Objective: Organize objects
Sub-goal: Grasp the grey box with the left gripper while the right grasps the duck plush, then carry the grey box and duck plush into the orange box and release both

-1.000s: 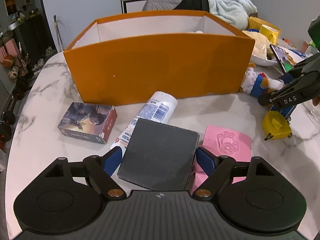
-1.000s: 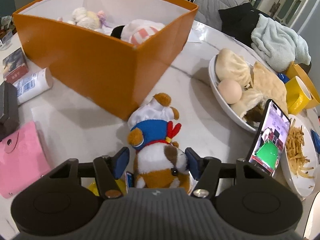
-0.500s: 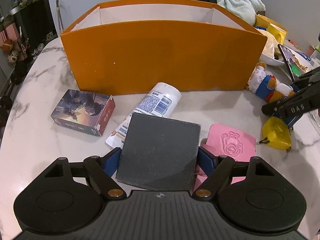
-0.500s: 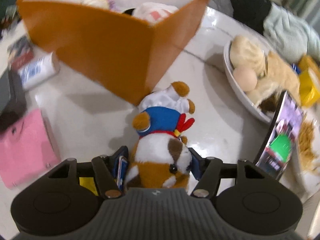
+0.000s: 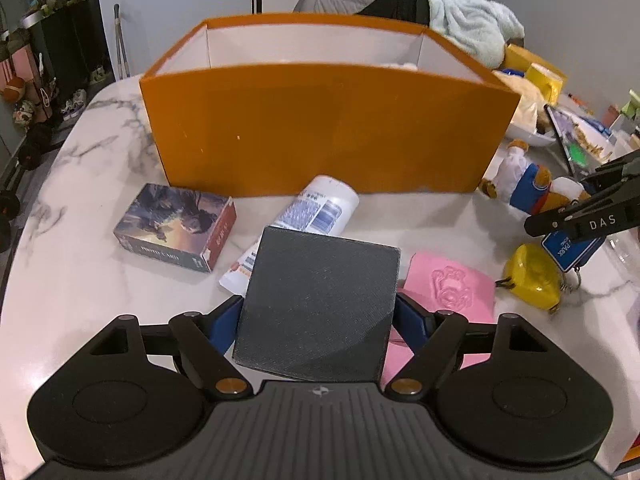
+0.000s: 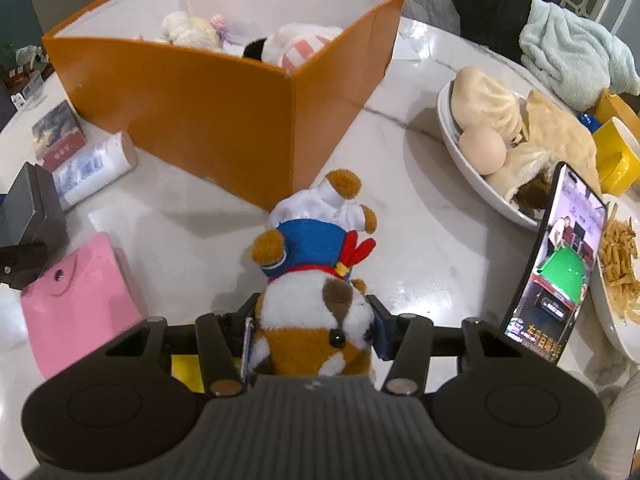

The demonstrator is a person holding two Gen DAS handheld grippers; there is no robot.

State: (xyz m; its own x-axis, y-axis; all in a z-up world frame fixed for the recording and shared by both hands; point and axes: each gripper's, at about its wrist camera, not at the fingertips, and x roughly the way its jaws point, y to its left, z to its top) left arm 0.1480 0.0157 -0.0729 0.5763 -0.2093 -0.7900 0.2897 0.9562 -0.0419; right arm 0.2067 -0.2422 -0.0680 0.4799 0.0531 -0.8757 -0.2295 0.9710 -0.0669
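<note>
Off to my right I saw a white bowl [image 6: 460, 148] holding steamed buns [image 6: 486, 102] and an egg [image 6: 482, 150]. A propped phone [image 6: 556, 264] showed snooker beside a plate of fries [image 6: 618, 256]; farther back lay a pale blue towel [image 6: 572, 44].

Orange box [image 5: 328, 132] walls off table's far side, bare marble [image 6: 420, 248] between plush and phone

A flat dark grey square box [image 5: 320, 308] sits tilted, overlapping a white printed tube [image 5: 316, 210] and a pink embossed card wallet [image 5: 452, 286]. A brown-and-white plush dog in blue [image 6: 316, 280] lies, apparently face-up, near the open orange cardboard box [image 6: 224, 92] holding soft toys.
</note>
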